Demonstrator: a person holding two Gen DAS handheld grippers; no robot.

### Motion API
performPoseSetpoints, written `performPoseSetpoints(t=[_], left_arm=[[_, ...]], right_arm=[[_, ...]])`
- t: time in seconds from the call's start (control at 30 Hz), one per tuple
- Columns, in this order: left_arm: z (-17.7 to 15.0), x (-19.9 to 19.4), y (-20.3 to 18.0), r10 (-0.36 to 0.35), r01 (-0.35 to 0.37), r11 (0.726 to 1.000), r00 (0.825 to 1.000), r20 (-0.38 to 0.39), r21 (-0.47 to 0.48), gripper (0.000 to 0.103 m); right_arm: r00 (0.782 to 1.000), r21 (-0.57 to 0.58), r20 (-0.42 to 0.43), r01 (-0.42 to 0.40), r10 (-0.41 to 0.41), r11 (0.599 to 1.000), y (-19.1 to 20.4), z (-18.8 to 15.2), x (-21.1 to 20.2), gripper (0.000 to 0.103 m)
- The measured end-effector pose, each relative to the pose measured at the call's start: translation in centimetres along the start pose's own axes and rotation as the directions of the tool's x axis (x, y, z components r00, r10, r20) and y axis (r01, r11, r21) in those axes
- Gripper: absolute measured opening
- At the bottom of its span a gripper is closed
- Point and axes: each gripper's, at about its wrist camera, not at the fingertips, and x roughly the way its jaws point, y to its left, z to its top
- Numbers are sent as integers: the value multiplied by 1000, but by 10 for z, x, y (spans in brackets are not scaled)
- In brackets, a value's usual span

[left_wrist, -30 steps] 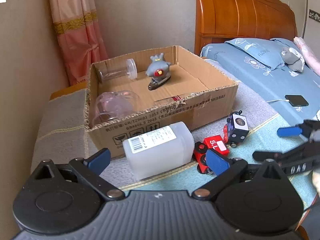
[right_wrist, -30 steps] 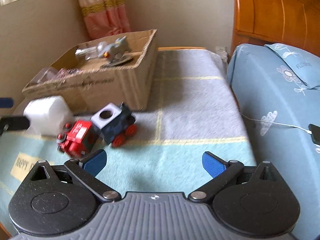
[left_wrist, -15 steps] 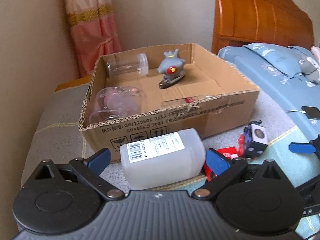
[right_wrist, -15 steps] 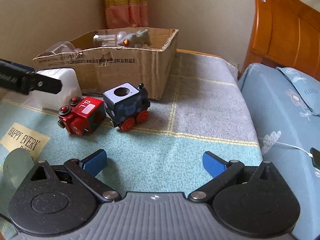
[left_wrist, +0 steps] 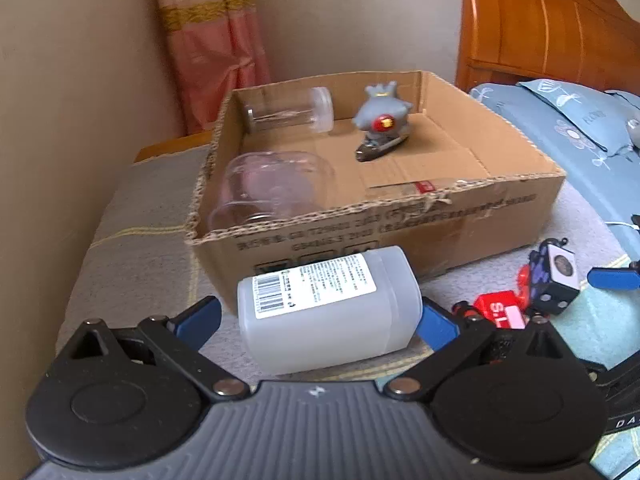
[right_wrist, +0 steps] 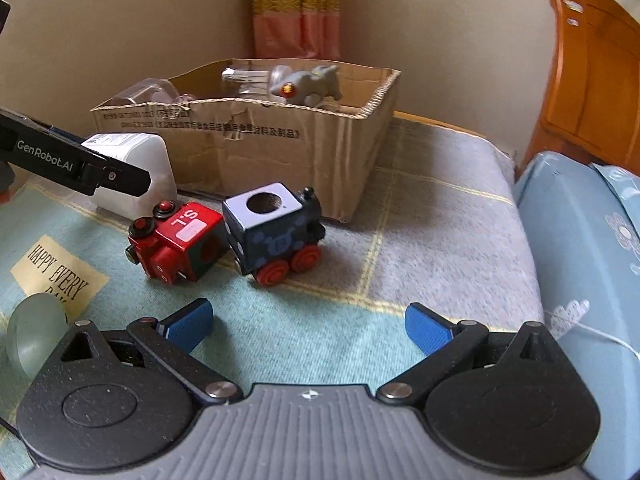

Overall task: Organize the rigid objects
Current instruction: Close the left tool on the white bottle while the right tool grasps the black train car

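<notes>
A white plastic bottle (left_wrist: 328, 308) lies on its side in front of the cardboard box (left_wrist: 400, 224). My left gripper (left_wrist: 318, 322) is open, one blue pad on each side of the bottle, not closed on it. A red toy train (right_wrist: 176, 240) and a dark blue toy train (right_wrist: 276, 232) stand side by side on the blanket. My right gripper (right_wrist: 308, 326) is open just short of them, holding nothing. Inside the box are a grey figurine (left_wrist: 382, 124), a clear jar (left_wrist: 288, 114) and a clear cup (left_wrist: 272, 188).
A pale green round lid (right_wrist: 34, 332) lies at the left beside a "HAPPY EVERY DAY" label (right_wrist: 56, 272). A blue-covered bed (right_wrist: 592, 248) with a wooden headboard (left_wrist: 552, 40) lies to the right. A curtain (left_wrist: 212, 44) and walls are behind the box.
My left gripper has moved forward until its pads flank the white bottle. My right gripper has swung left and closer to the two toy trains. Both stay open.
</notes>
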Motion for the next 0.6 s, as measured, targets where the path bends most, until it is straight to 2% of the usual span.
performPoseSetpoints(t=[0.27, 0.43, 0.6], left_arm=[[-4, 7, 6, -12, 10, 999, 999, -33, -40, 101], [-3, 9, 8, -19, 17, 998, 999, -44, -52, 101], [0, 10, 7, -10, 8, 998, 999, -42, -60, 101]], right_arm=[[995, -109, 2, -97, 98, 989, -8, 17, 17, 101], [987, -183, 5, -154, 158, 971, -8, 27, 20, 82], [984, -253, 14, -169, 178, 953, -3, 30, 19, 67]])
